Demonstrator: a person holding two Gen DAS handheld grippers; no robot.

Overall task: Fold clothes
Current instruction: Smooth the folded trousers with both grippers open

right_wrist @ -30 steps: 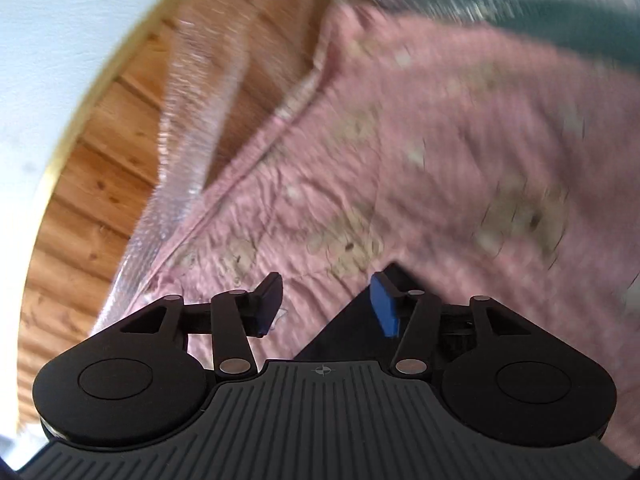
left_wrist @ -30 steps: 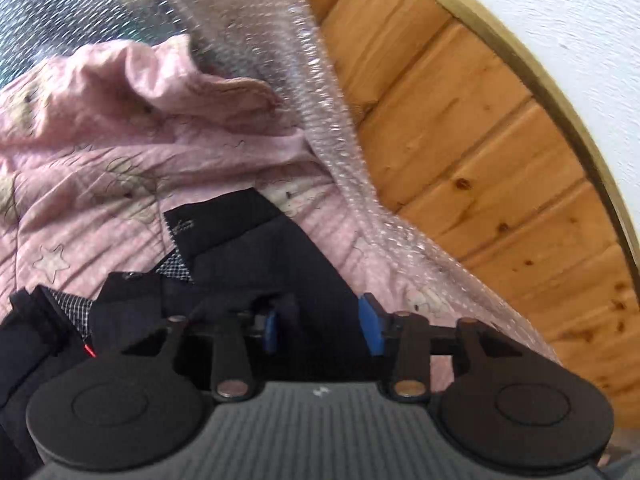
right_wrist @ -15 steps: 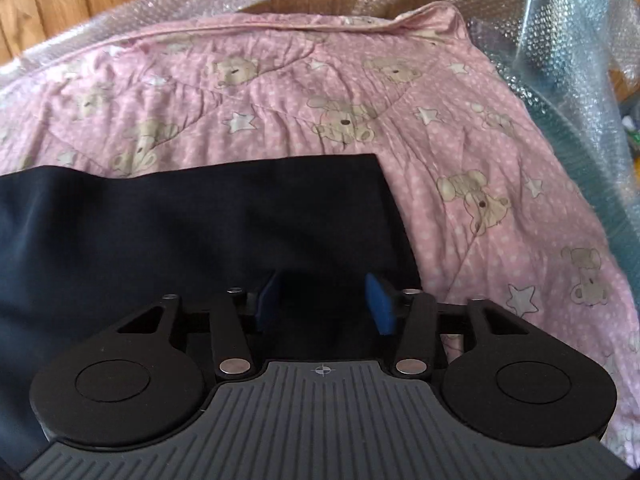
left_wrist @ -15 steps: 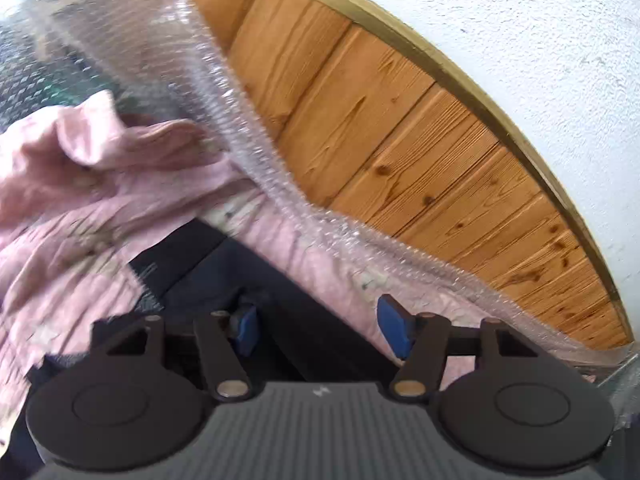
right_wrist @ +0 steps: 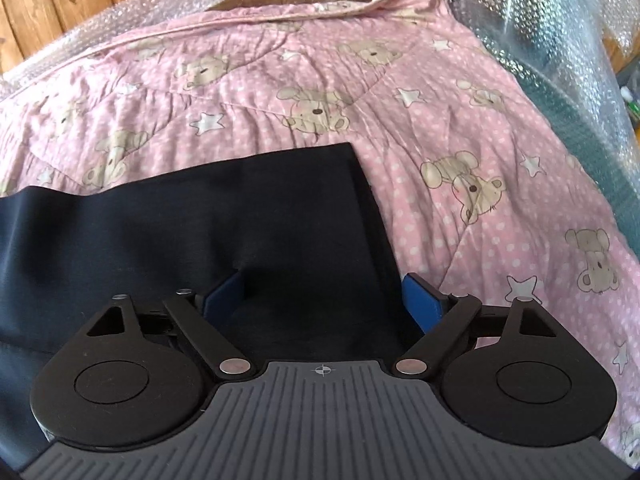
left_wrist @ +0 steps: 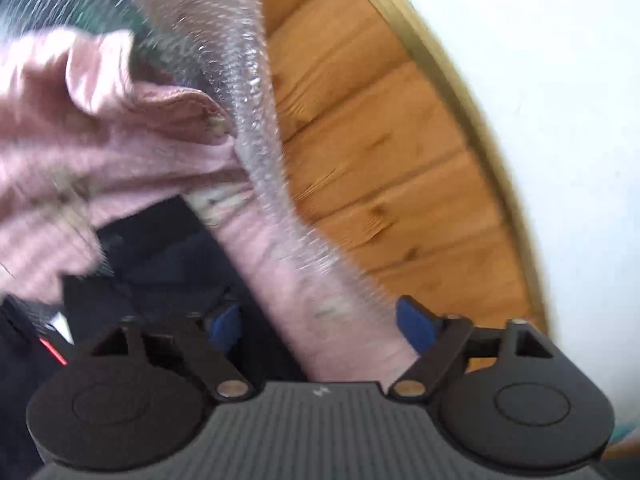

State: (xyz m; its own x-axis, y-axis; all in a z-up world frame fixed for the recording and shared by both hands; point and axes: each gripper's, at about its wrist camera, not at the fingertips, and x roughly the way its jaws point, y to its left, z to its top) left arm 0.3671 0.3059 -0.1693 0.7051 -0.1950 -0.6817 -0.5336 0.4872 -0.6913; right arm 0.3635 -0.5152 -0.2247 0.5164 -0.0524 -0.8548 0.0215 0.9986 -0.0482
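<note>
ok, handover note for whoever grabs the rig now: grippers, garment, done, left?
Left gripper: jaws opening, nothing pinched; pink quilt shows between the pads.
Right gripper: jaws opening over the dark navy garment, pads not pressing it.
Garment lies on the pink teddy-bear quilt, its far edge straight with a square corner; the bunched end with mesh lining is by the left gripper.
Done: that section laid flat and released.
Left: probably regrip and fold the rest; the left view is blurred, check there first.
</note>
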